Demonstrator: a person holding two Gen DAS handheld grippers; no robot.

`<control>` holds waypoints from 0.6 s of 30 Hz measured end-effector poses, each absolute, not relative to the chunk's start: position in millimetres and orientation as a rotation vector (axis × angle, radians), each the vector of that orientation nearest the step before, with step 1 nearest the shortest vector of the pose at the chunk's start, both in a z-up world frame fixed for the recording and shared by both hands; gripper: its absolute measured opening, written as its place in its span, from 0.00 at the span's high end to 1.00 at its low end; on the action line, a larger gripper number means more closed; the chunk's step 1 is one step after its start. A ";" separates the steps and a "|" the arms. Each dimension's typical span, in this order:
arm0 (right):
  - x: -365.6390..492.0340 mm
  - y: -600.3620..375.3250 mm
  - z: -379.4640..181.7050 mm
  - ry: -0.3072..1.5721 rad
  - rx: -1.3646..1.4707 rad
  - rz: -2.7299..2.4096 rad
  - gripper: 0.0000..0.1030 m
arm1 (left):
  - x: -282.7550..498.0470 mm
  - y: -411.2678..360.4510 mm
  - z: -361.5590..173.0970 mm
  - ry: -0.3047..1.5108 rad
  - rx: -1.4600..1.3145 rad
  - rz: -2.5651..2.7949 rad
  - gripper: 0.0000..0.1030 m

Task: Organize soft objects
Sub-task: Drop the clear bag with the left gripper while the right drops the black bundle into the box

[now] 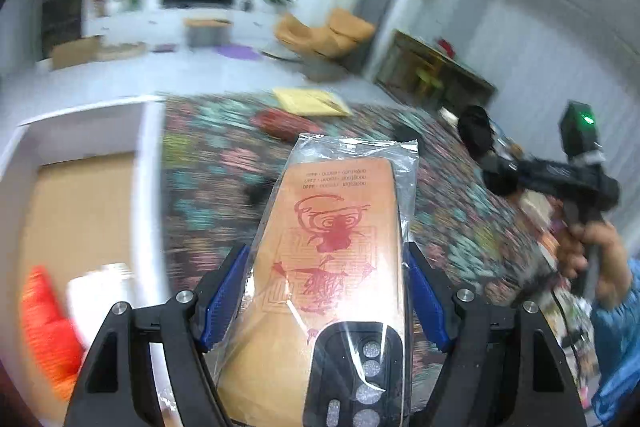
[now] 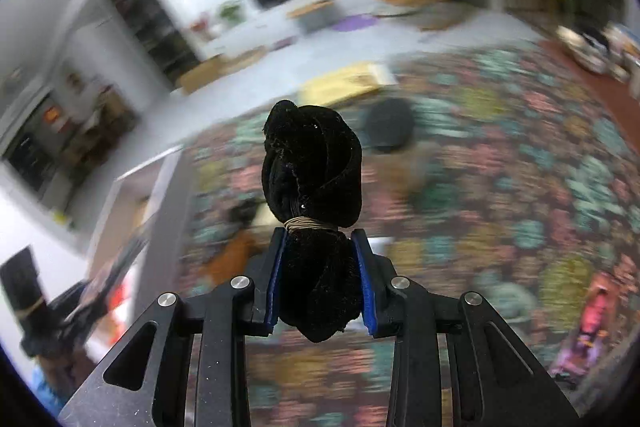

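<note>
Left gripper (image 1: pixel 326 291) clamps a bagged tan phone case (image 1: pixel 332 247); right gripper (image 2: pixel 318 279) pinches a black velvet scrunchie (image 2: pixel 314 183).
Only the left view shows the white box (image 1: pixel 148 155) left of the case, which points lengthwise away from the camera. Scrunchie stands upright above the patterned tabletop (image 2: pixel 500 155), hiding part of it; yellow pad (image 2: pixel 344 83) beyond.
</note>
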State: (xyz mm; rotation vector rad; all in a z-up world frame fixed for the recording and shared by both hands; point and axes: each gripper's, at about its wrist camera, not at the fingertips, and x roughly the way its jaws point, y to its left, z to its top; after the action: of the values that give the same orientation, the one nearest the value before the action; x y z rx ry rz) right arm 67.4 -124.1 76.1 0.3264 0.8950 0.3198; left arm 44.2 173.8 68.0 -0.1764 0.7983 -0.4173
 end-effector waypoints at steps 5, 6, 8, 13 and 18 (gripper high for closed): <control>69.4 12.5 90.5 0.921 0.334 0.616 0.65 | 22.1 271.9 73.9 0.766 -0.200 -0.136 0.27; 70.2 40.7 90.7 0.926 0.337 0.663 0.58 | 20.2 292.0 73.0 0.768 -0.192 -0.048 0.21; 74.5 86.1 88.3 0.924 0.381 0.762 0.23 | 21.7 312.6 67.9 0.782 -0.163 0.037 0.01; 79.5 112.0 73.2 0.958 0.418 0.807 0.17 | 18.0 332.9 59.0 0.771 -0.129 0.157 0.00; 67.8 26.0 24.1 0.920 0.242 0.494 0.17 | 8.4 284.8 54.9 0.733 -0.132 0.031 0.00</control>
State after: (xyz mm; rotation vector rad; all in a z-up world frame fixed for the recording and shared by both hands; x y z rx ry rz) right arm 67.8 26.0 24.1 0.2422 0.9199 0.4943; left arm 8.4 284.8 54.9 -0.1320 0.7328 0.0310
